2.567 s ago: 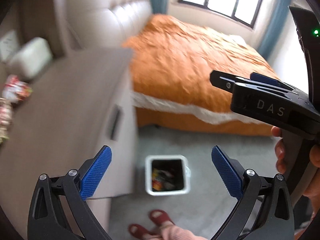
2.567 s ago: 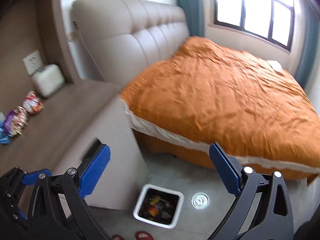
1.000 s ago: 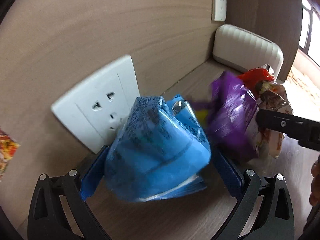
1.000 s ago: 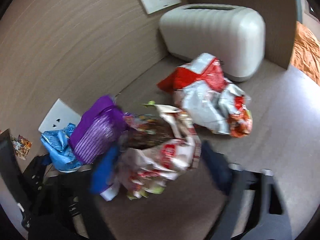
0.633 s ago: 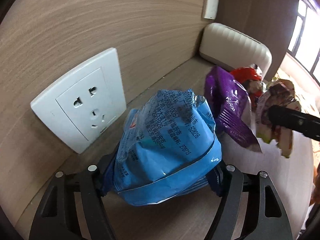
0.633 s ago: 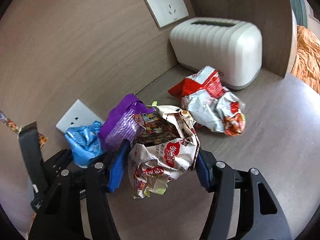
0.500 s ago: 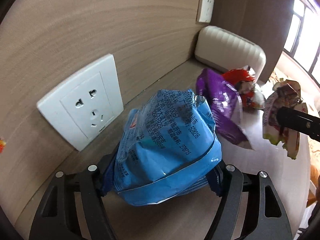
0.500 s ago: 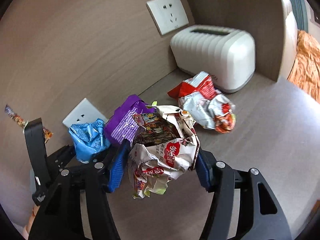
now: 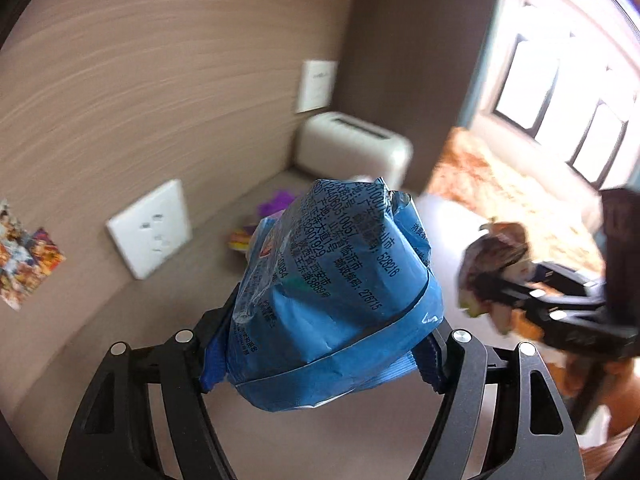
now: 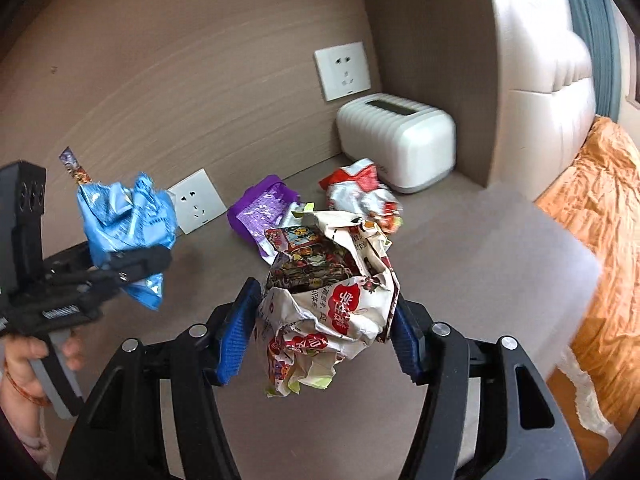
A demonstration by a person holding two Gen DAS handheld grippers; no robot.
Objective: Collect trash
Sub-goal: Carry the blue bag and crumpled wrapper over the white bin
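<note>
Through the left wrist view, my left gripper (image 9: pixel 320 344) is squeezing a blue wrapper (image 9: pixel 332 292), pads pressing its sides after closing in on it over the last second. It is hanging above the shelf (image 9: pixel 168 340), blocking most of what lies behind. A purple wrapper (image 9: pixel 276 202) is peeking out past it, near a white box (image 9: pixel 352 148) and a socket (image 9: pixel 150 228) on the wall. At right, blurred, my right gripper (image 9: pixel 486 284) is carrying a crumpled wrapper (image 9: pixel 492 252). Against half a second back, everything is sitting lower and further off.

Over in the right wrist view, that gripper (image 10: pixel 322 328) is clamping the crumpled wrapper (image 10: pixel 332 300) about half-wide, above the shelf (image 10: pixel 460 260). Beyond it the purple wrapper (image 10: pixel 260 208) and a red wrapper (image 10: pixel 360 194) are lying on the shelf, the red one just beside the box (image 10: pixel 396 152). At left the left gripper (image 10: pixel 132 264) is holding the blue wrapper (image 10: pixel 124 220), a hand (image 10: pixel 24 364) gripping its handle. An orange bed (image 10: pixel 592 216) is showing at right, far more of it than before. No bin is appearing now, though one stood on the floor earlier.
</note>
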